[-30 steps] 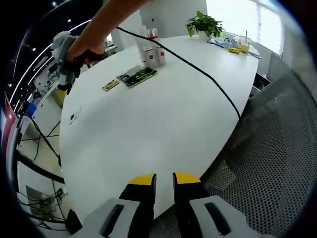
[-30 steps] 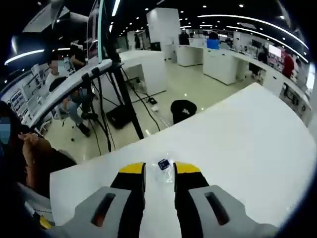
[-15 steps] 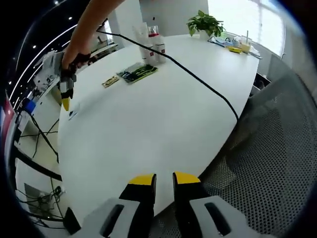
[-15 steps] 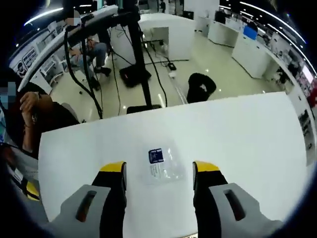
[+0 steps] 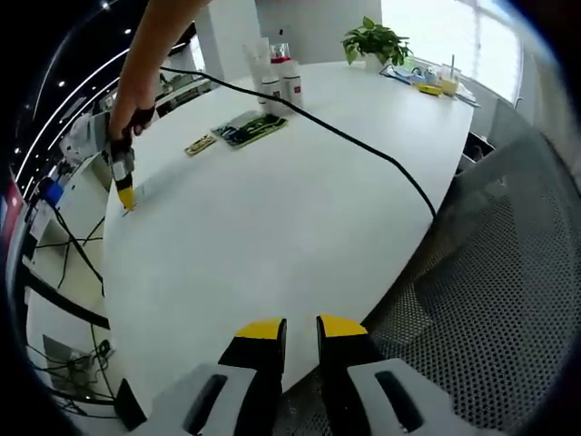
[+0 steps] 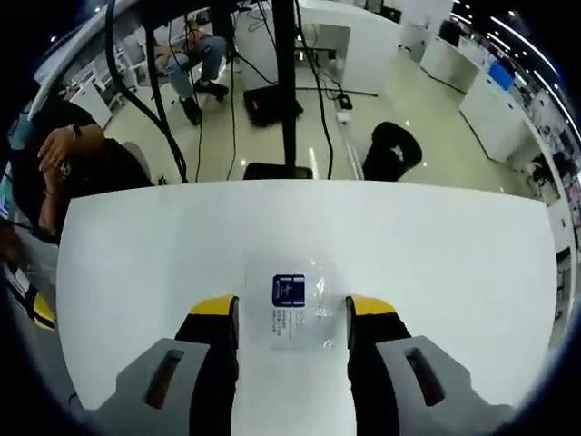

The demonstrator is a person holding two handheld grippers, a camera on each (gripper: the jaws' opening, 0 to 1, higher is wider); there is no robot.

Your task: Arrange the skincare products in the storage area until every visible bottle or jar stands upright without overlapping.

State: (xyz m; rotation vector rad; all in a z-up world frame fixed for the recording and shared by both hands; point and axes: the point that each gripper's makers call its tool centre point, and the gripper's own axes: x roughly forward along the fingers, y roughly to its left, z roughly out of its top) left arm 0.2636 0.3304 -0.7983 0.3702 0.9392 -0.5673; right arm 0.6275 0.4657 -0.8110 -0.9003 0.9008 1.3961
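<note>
Left gripper point(image 5: 300, 329) sits low at 6 o'clock in its own view, yellow-tipped jaws nearly together with just a thin slit between them, nothing in there. Right gripper point(image 6: 290, 309) has its jaws spread wide, pointing straight down from above. From the left gripper view you can spot that right gripper point(image 5: 124, 193) out at 10 o'clock, tips aimed down, with the person's hand point(image 5: 127, 123) gripping it and a bare forearm point(image 5: 168, 36) stretching up toward 11.
</note>
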